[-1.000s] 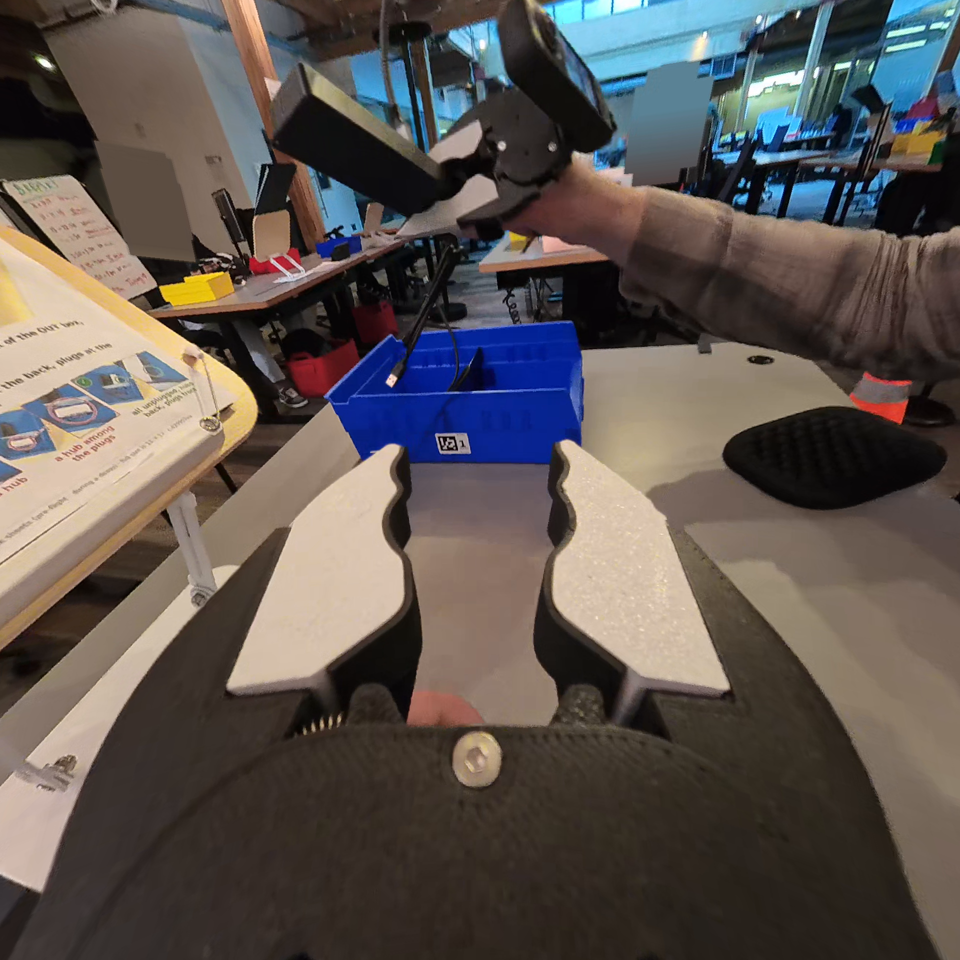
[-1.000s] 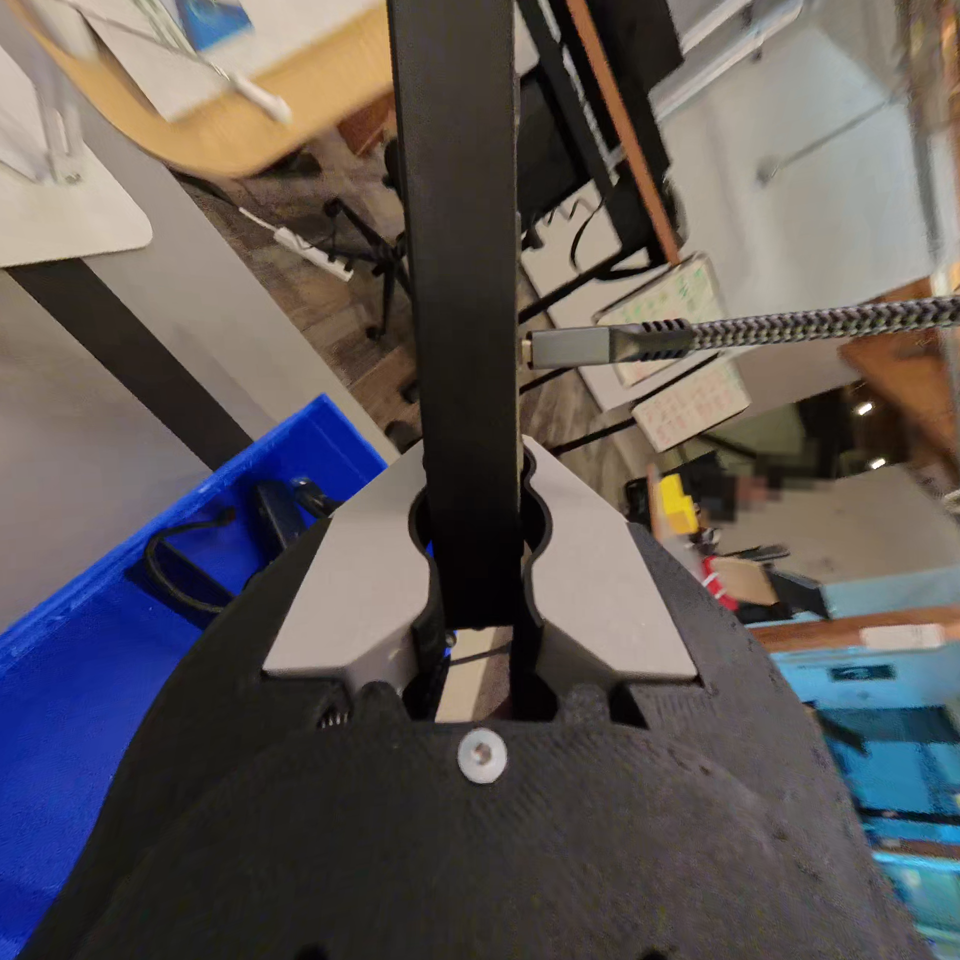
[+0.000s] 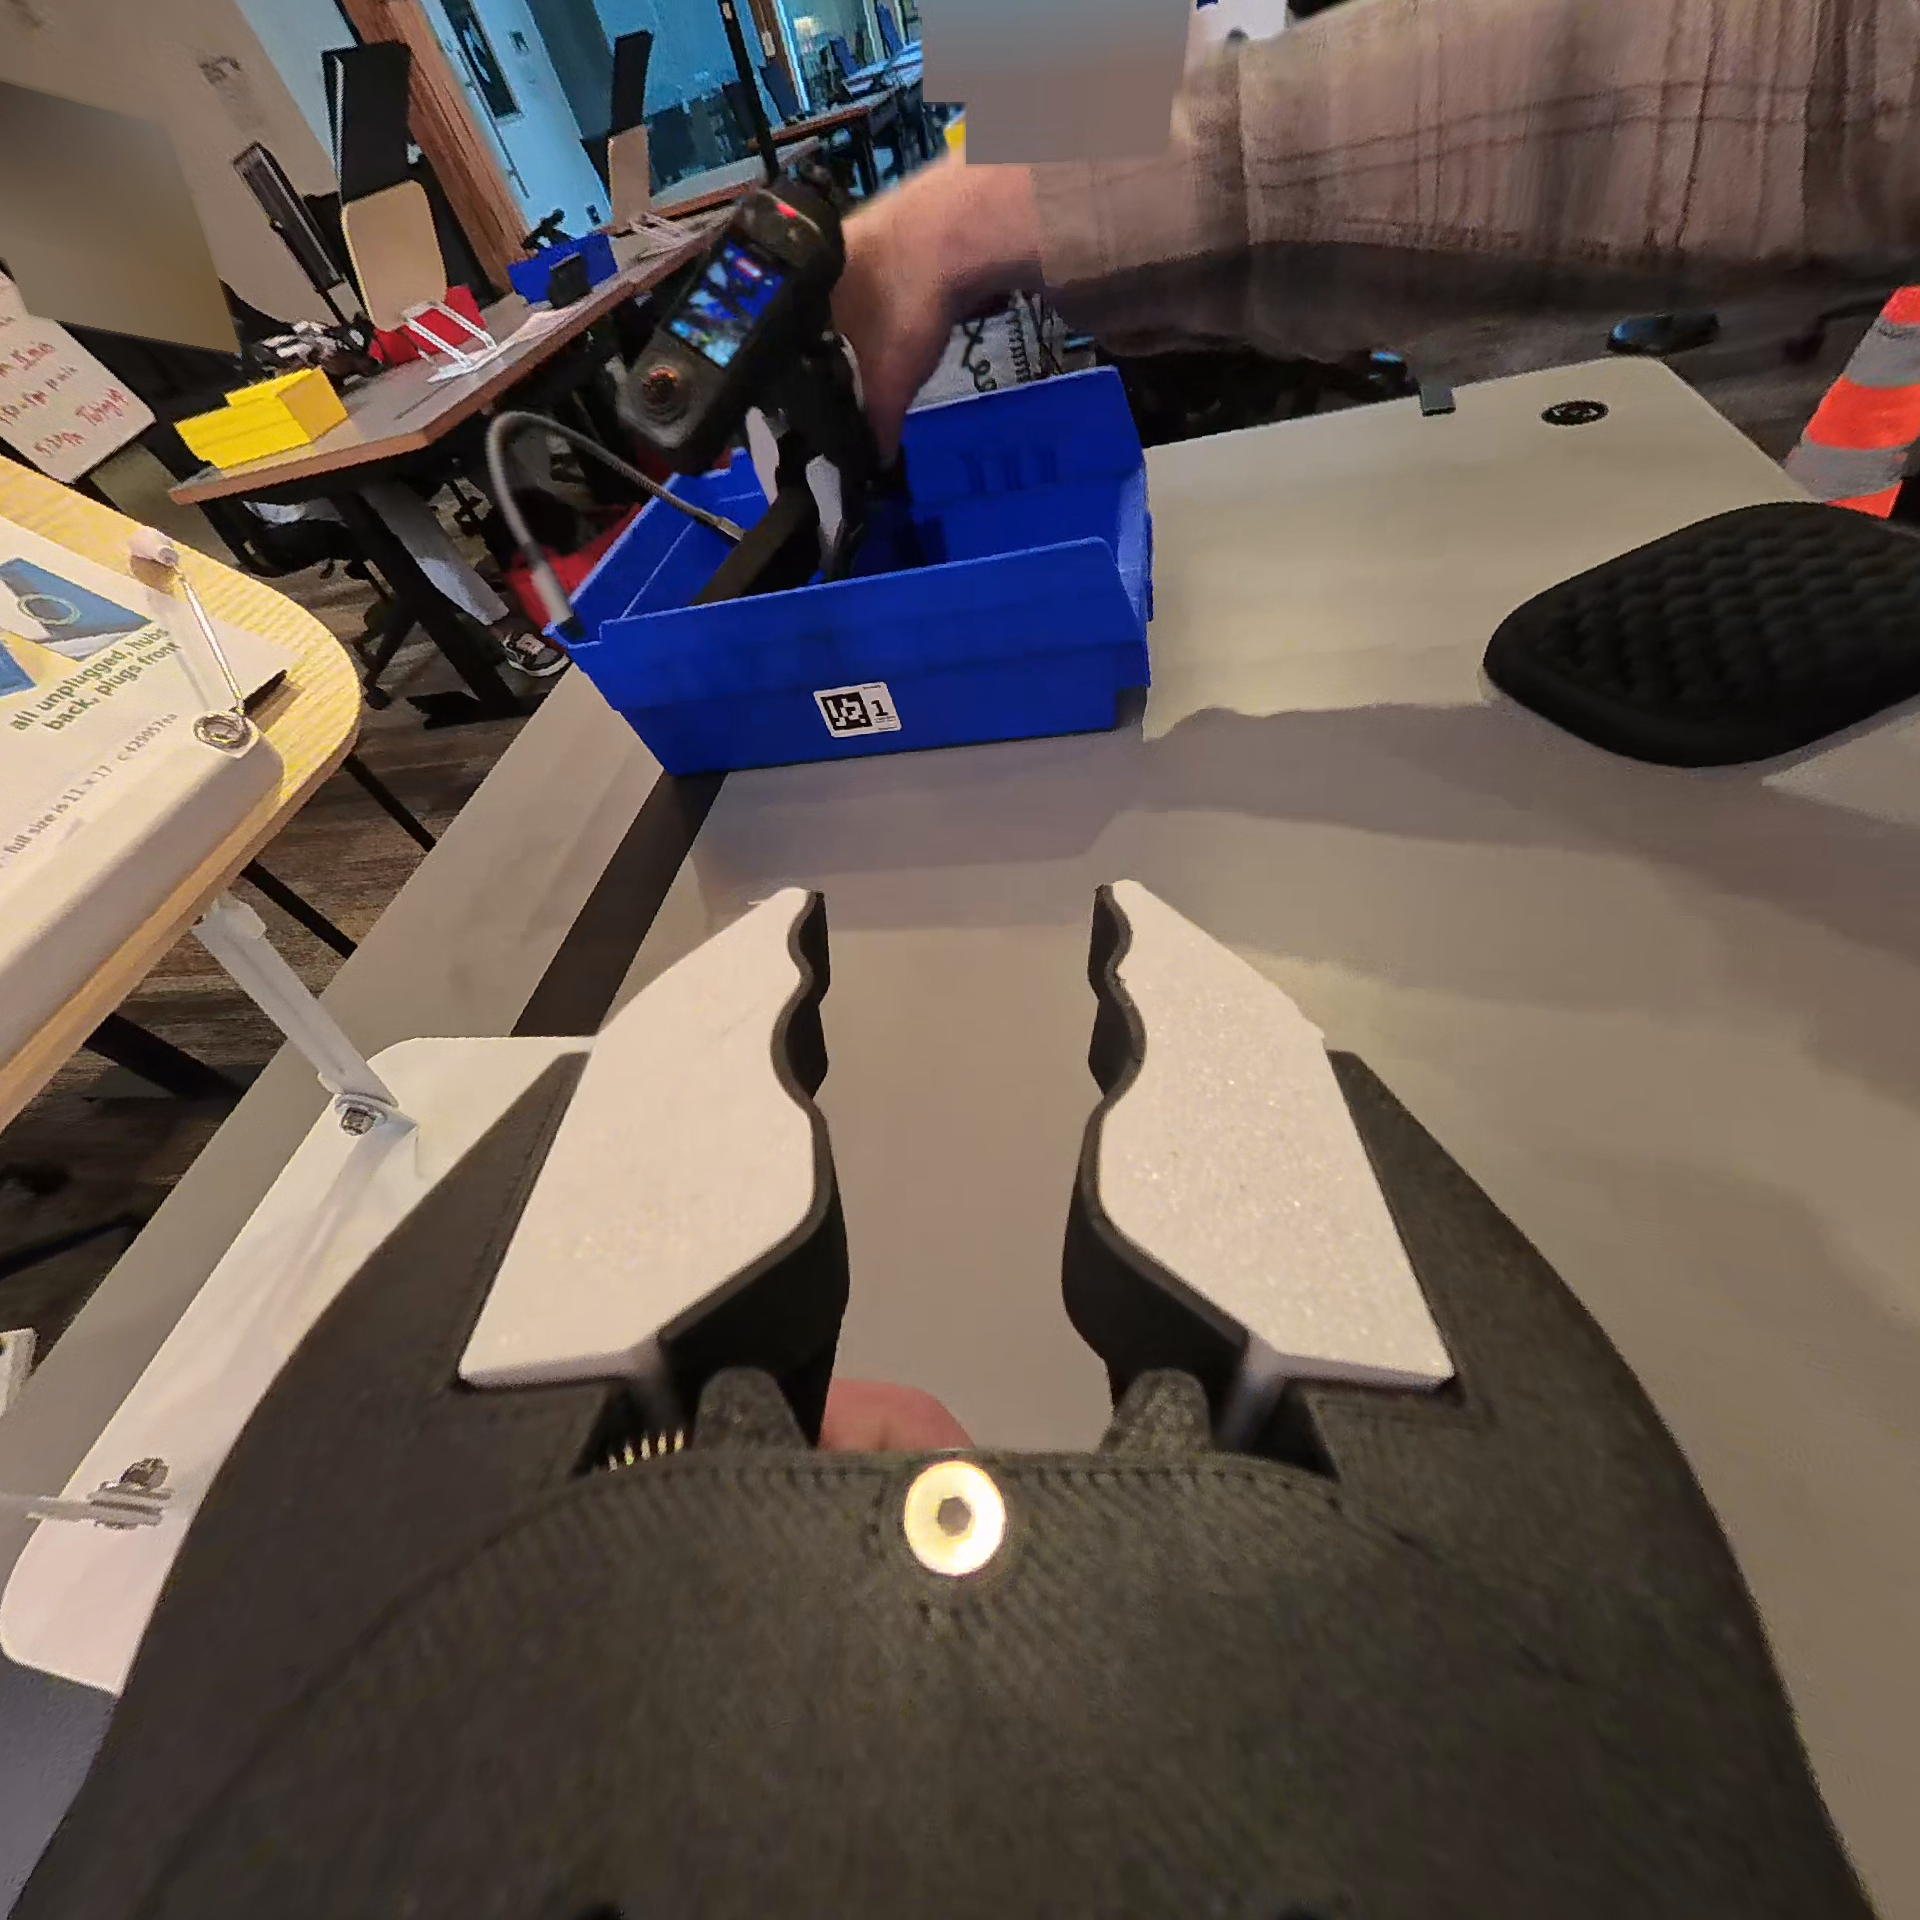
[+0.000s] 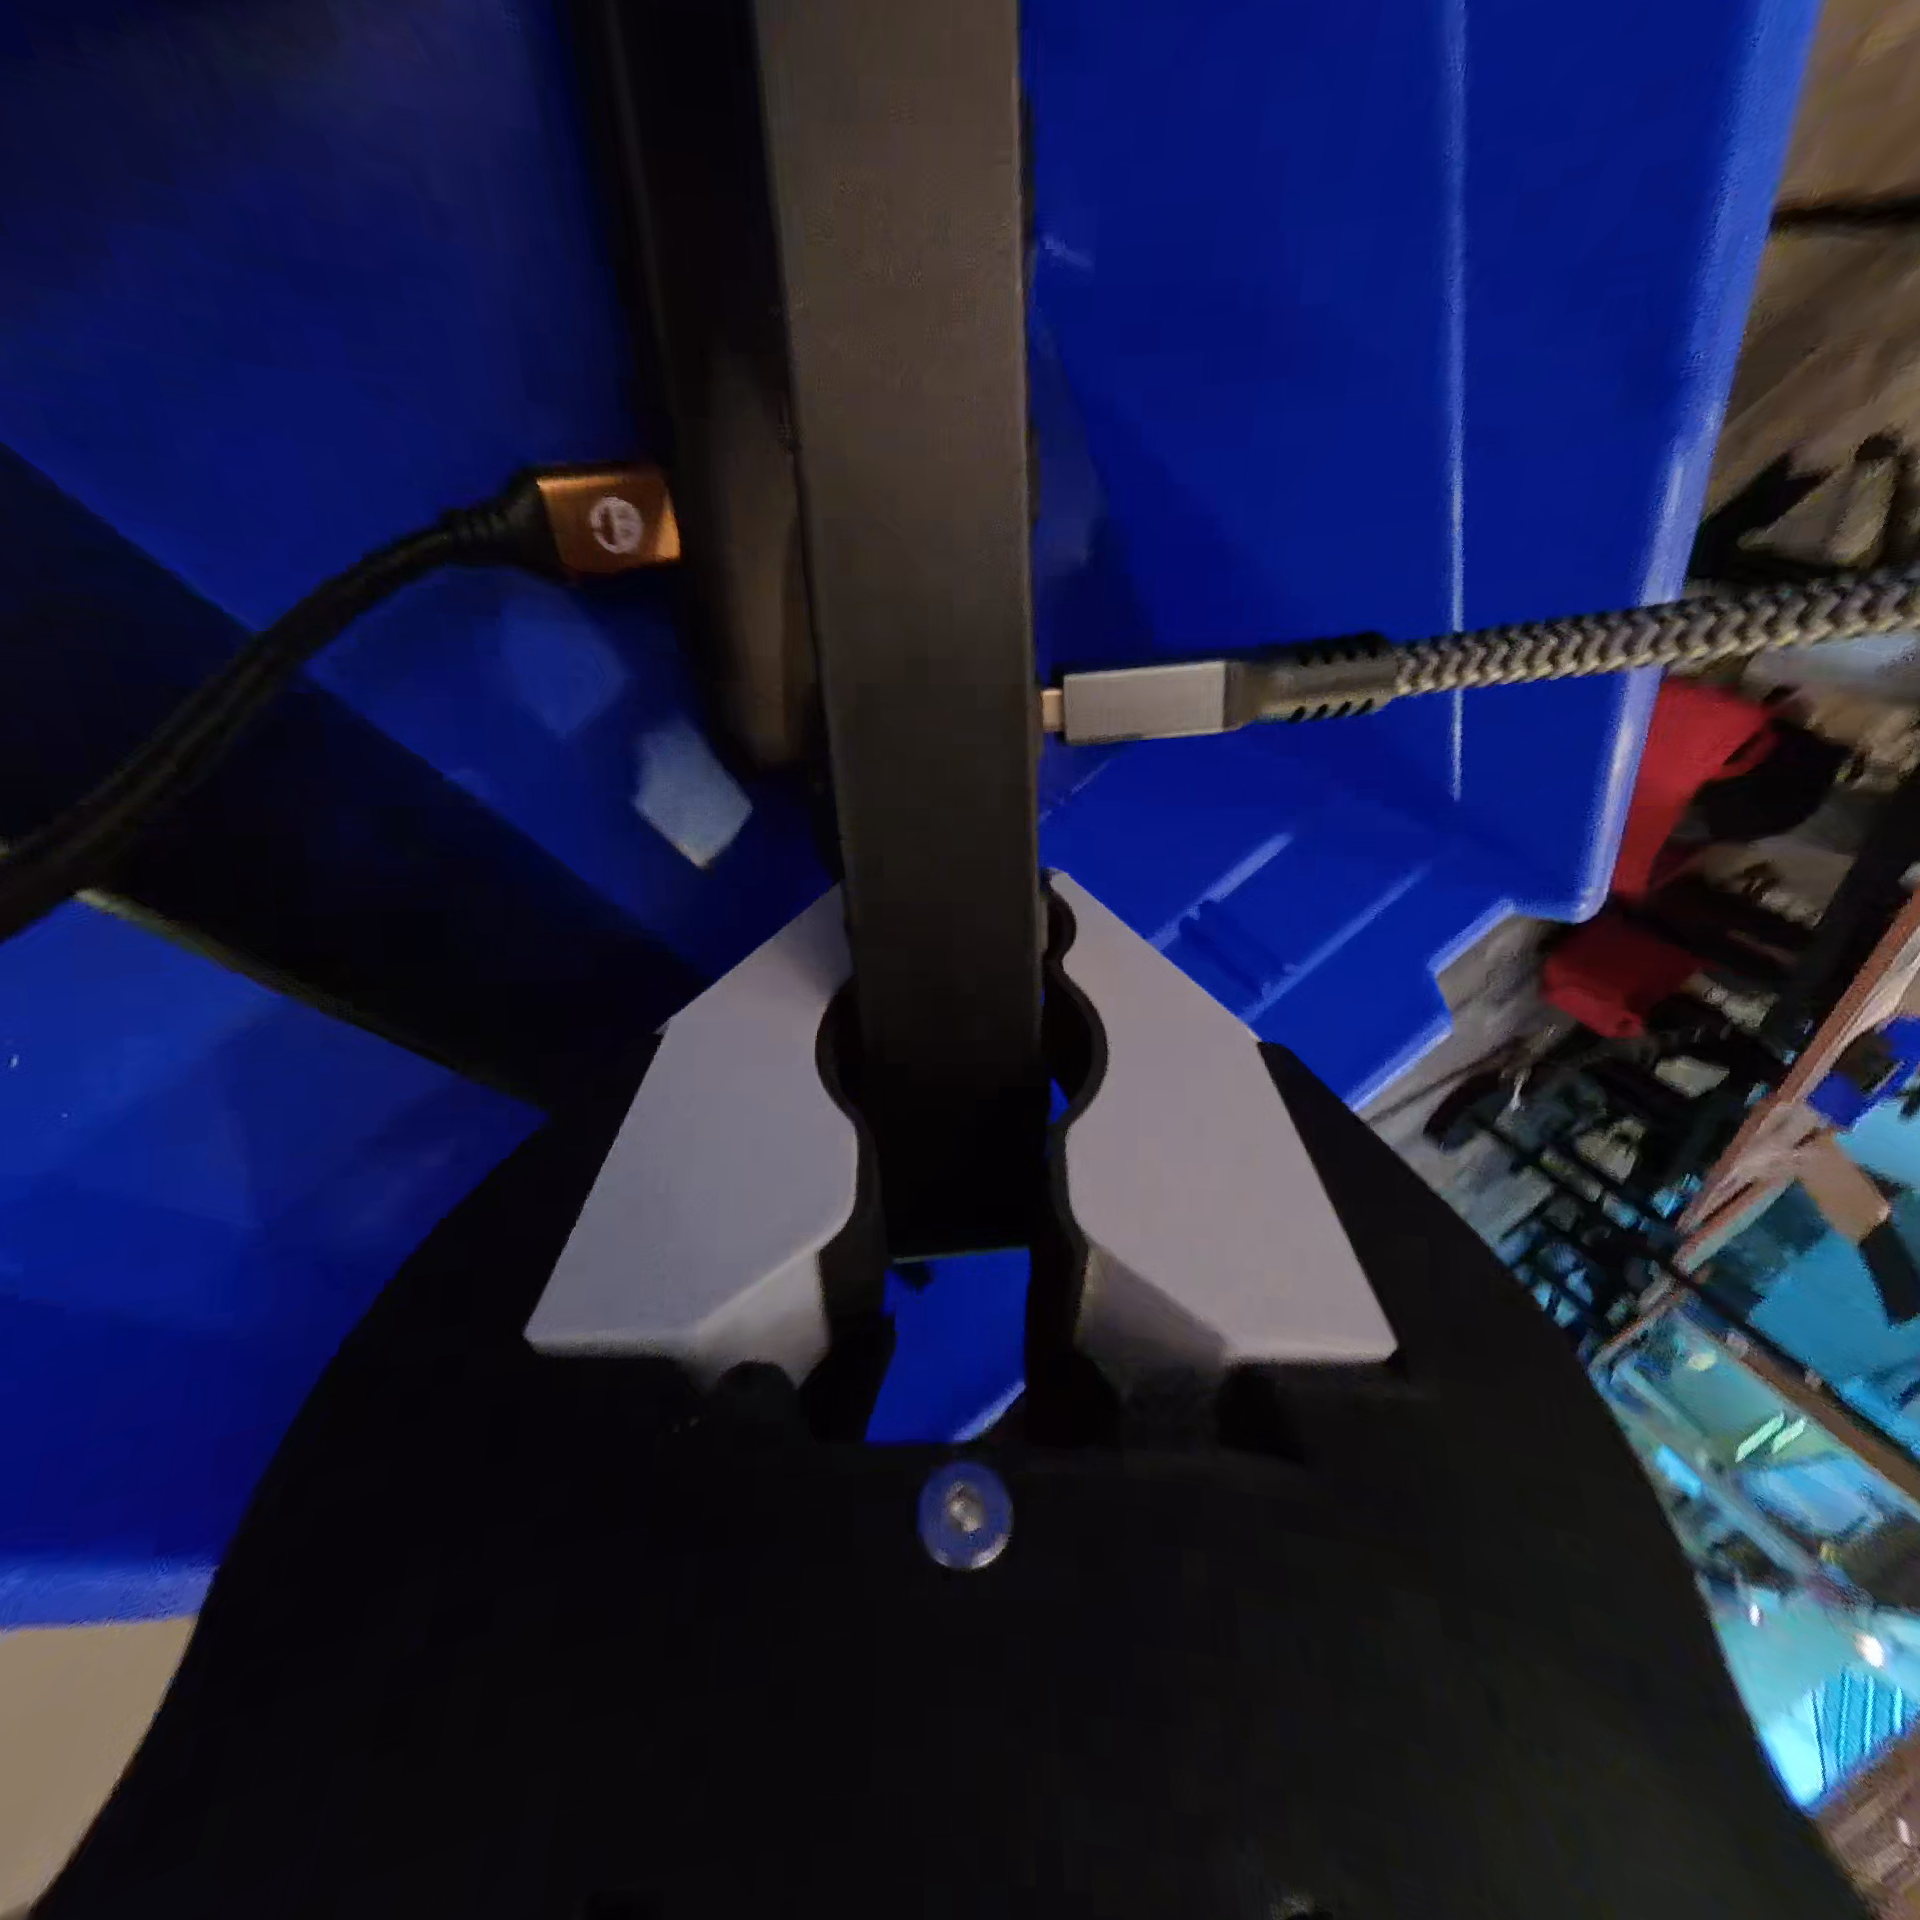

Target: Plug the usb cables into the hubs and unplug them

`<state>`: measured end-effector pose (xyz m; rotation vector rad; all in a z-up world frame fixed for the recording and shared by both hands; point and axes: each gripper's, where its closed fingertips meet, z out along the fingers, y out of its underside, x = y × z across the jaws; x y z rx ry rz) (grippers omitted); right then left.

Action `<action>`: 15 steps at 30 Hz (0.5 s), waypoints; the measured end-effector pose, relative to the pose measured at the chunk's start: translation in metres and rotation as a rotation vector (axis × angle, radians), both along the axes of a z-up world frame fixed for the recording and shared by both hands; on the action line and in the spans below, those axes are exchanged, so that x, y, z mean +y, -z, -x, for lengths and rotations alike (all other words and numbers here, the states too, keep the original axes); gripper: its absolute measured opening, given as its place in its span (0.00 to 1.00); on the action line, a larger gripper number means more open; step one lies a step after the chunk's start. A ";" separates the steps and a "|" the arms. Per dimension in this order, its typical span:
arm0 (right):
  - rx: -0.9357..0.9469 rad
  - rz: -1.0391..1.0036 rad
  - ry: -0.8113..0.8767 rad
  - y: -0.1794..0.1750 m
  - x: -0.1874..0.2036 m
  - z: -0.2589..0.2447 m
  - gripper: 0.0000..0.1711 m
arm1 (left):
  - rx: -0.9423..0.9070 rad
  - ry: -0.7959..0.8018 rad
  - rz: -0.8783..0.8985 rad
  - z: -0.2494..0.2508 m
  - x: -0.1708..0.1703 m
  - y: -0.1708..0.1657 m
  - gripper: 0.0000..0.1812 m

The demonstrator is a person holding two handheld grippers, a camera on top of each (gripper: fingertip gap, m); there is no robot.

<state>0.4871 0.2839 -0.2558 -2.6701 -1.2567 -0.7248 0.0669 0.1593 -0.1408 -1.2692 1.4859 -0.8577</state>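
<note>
Right wrist view: black hub clenched between right tongs inside blue bin; left tongs released, empty

Your blue bin has a white code sticker, there's a printed instruction sheet on your left, and the copper plug has a round logo.

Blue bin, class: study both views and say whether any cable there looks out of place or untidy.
Yes. The grey braided cable, plugged into the black hub that the right claw grips, trails out over the blue bin wall, its free plug dangling outside past the table edge.
</note>
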 end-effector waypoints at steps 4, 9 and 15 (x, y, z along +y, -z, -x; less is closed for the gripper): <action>-0.073 0.004 -0.022 -0.025 0.000 0.002 0.37 | 0.042 -0.019 -0.039 0.002 0.004 0.005 0.28; -0.011 -0.188 -0.022 -0.082 -0.003 0.014 0.42 | 0.033 -0.081 -0.057 0.006 0.016 -0.003 0.30; 0.168 -0.459 0.072 -0.142 -0.041 0.025 0.39 | 0.064 -0.280 -0.255 0.031 0.044 -0.035 0.34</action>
